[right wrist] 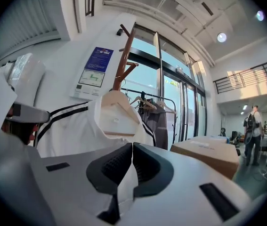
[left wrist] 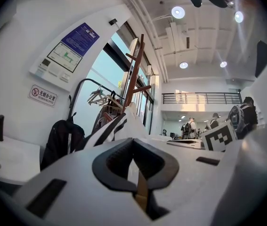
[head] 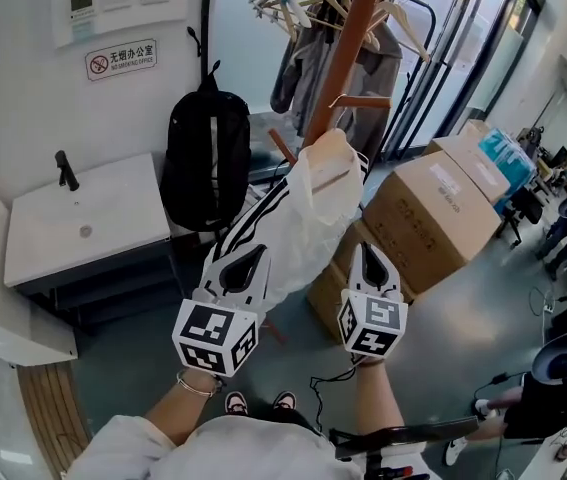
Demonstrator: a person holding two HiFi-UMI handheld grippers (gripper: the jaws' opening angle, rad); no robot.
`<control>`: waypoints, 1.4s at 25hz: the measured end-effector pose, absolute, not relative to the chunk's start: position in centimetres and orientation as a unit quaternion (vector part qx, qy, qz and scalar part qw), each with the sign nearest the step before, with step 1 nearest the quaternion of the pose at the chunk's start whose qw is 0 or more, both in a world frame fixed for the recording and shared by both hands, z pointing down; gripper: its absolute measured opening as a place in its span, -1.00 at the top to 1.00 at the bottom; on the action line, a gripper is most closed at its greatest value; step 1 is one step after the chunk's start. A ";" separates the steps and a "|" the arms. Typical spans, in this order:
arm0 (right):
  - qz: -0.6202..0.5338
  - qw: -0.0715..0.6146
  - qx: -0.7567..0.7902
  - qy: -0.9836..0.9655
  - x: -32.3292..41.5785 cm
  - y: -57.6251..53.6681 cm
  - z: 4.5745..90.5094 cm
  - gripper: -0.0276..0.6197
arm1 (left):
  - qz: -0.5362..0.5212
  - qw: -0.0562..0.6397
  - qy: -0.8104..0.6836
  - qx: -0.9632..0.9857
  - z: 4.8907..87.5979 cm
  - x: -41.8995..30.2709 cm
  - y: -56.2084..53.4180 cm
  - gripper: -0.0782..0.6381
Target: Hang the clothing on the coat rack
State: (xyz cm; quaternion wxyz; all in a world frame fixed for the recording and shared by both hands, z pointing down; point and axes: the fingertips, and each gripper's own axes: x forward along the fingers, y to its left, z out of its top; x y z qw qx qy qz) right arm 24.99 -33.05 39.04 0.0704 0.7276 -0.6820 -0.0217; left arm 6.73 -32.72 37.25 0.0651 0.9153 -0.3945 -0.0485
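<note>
Left gripper (left wrist: 133,144): jaws together, pinching white garment (head: 298,213) at lower edge. Right gripper (right wrist: 132,147): jaws clamped on same fabric. Garment on wooden hanger (right wrist: 117,119), raised ahead of jaws against coat rack (head: 348,48). Hook over peg: cannot tell. Judged remaining: seat hook, release. Nearby: backpack (head: 206,158) left of left jaws, cardboard box (head: 433,208) right of right jaws.

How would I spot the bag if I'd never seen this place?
Find the white sink against the wall. Just right of it in the head view hangs the backpack, left of the brown wooden pole. It is all black, unlike the white striped garment beside it.
</note>
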 end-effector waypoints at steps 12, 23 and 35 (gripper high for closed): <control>0.021 0.070 0.707 -0.703 25.7 -31.6 41.2 0.84 | -0.026 0.070 -0.435 0.898 38.8 8.5 -32.6 0.76; 0.062 0.055 0.691 -0.718 28.0 -31.3 43.0 0.84 | -0.023 0.075 -0.477 0.876 39.1 9.3 -32.3 0.76; 0.073 0.046 0.671 -0.736 27.7 -32.8 43.5 0.84 | -0.022 0.076 -0.494 0.866 39.3 9.4 -33.2 0.76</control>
